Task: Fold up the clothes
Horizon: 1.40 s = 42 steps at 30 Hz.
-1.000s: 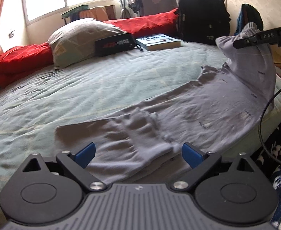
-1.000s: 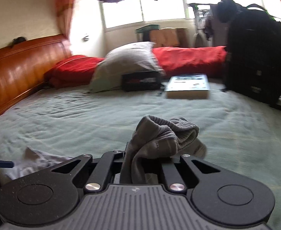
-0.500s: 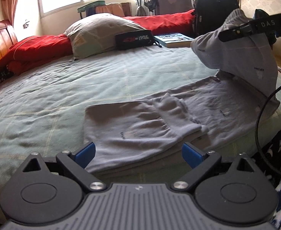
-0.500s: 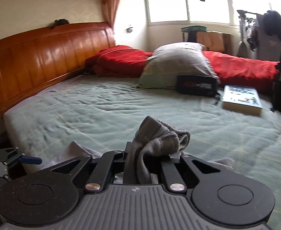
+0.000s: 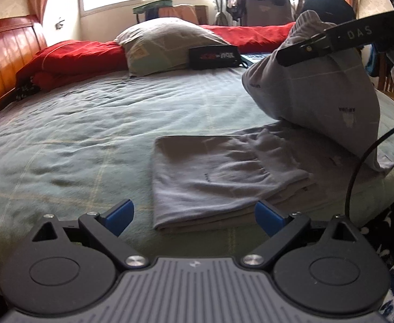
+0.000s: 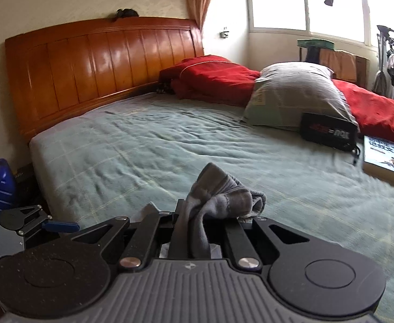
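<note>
A grey garment lies partly folded near the bed's front edge in the left wrist view. Its right end hangs lifted in the air, pinched by my right gripper, which reaches in from the upper right. In the right wrist view that gripper is shut on a bunched grey cuff of the garment, held above the sheet. My left gripper hovers open just in front of the folded part, its blue pads apart with nothing between them. It also shows at the far left of the right wrist view.
The bed has a pale green sheet and a wooden headboard. A grey pillow, red bedding, a black case and a book lie at the far side. A black cable hangs at right.
My right gripper has carried the lifted end of the garment leftward over the flat part. The left gripper has shifted sideways, staying open; the folded part now lies centred before it.
</note>
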{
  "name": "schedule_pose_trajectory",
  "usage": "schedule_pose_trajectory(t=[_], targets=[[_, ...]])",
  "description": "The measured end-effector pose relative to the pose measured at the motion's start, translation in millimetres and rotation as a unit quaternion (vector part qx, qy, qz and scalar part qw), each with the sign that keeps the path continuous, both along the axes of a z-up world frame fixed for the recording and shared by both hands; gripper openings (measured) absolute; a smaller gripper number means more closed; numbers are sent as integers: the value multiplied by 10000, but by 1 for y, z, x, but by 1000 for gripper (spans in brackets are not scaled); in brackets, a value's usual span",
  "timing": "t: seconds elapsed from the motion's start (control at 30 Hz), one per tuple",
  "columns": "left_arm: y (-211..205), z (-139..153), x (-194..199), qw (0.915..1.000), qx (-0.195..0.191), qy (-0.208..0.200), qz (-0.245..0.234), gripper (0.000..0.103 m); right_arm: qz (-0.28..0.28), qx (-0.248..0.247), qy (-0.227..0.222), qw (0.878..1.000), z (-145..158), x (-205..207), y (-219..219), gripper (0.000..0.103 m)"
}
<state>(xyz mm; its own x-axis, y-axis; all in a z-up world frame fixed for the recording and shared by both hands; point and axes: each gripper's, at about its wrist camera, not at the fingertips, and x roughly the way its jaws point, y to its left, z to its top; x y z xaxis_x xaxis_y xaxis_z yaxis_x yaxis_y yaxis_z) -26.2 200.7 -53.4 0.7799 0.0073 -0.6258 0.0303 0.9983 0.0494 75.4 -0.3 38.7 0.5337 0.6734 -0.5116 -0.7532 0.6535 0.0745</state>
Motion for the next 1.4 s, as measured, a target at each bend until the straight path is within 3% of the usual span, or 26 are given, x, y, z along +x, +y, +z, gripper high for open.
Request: schedule_pose_trajectory(t=[0.3, 0.67, 0.77, 0.83, 0.93, 1.1, 1.2, 1.3, 1.4], targets=[[17, -2, -8, 9994, -127, 22, 316, 97, 311, -250, -352, 9986, 1, -13, 37, 9], [37, -3, -22, 9964, -307, 78, 787, 97, 844, -1020, -144, 9911, -62, -24, 85, 13], [43, -3, -27, 9951, -337, 105, 925, 97, 1015, -1075, 48, 9890, -75, -24, 91, 29], [46, -2, -31, 9942, -356, 120, 1007, 97, 1121, -1107, 295, 9871, -82, -21, 93, 49], [50, -1, -35, 9932, -397, 128, 1091, 97, 1336, -1043, 646, 9834, -84, -18, 88, 64], [51, 5, -30, 9939, -287, 97, 1056, 97, 1473, -429, 953, 9836, -56, -10, 54, 79], [43, 14, -19, 9965, -260, -38, 797, 97, 1303, 4, 1097, 9854, -35, 3, 23, 87], [34, 23, -5, 9983, -273, -203, 467, 97, 876, -24, 842, 9926, -21, 8, -8, 88], [18, 28, 18, 9978, -557, -332, -118, 97, 352, -226, 581, 9974, -14, 8, -46, 91]])
